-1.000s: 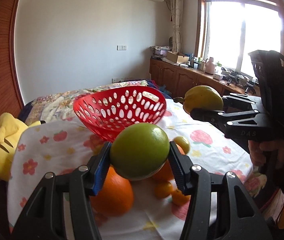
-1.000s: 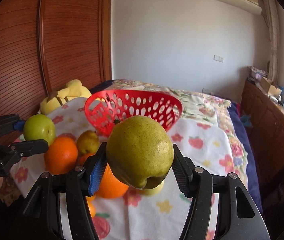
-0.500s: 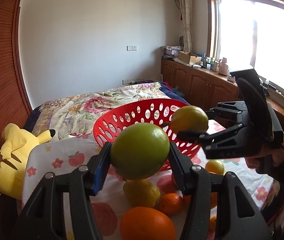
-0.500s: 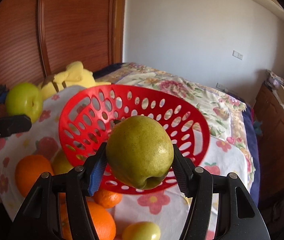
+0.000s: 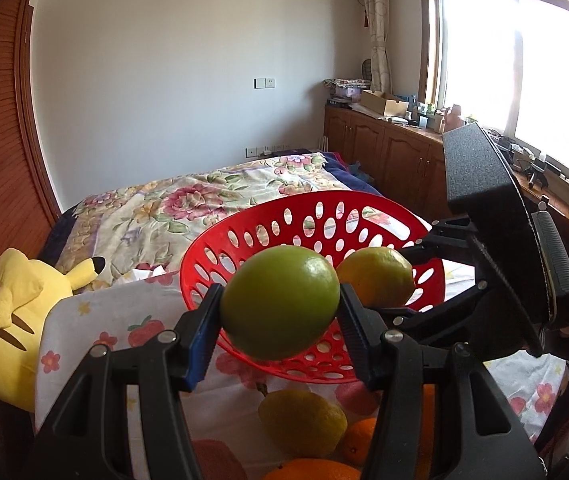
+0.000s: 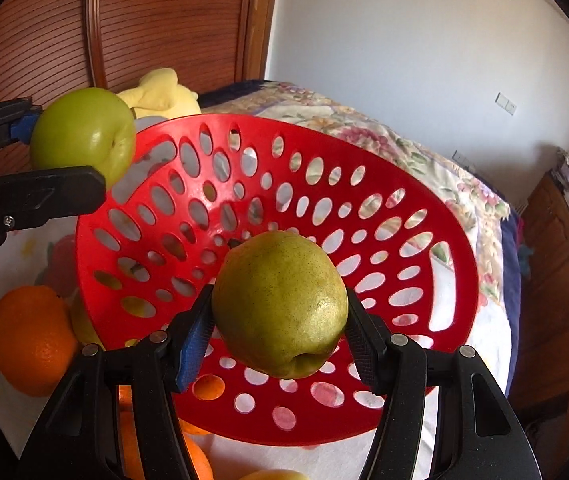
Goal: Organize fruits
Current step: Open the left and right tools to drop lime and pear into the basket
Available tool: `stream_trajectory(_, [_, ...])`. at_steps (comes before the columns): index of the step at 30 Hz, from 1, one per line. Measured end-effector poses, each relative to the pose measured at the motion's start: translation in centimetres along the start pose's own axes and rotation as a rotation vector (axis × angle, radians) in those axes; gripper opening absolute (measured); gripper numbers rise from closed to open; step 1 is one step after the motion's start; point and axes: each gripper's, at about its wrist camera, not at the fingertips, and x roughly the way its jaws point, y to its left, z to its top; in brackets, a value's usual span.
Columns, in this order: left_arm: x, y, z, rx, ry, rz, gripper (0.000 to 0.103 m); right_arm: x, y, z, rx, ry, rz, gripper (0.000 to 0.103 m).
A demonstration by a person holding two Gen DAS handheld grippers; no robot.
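A green apple [image 5: 280,302] is clamped in the left tool [image 5: 280,312], a pear [image 6: 280,304] in the right tool [image 6: 280,320], both held over the red basket [image 6: 456,264].

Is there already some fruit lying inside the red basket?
No, the perforated red plastic basket shows only its bare inside, and the yellow-green pear is held between the right gripper fingers.
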Motion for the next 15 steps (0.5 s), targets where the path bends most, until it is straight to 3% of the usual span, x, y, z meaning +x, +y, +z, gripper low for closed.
stream_trajectory(6, [0.9,0.2,0.0,-0.006,0.013,-0.002,0.055,0.8,-0.7,-0.2,0.04,0.01,0.032,0.063])
stream_trajectory(15, [1.5,-0.2,0.0,-0.006,0.026,-0.013,0.055,0.1,-1.1,-0.2,0.077,-0.044,0.041,0.064])
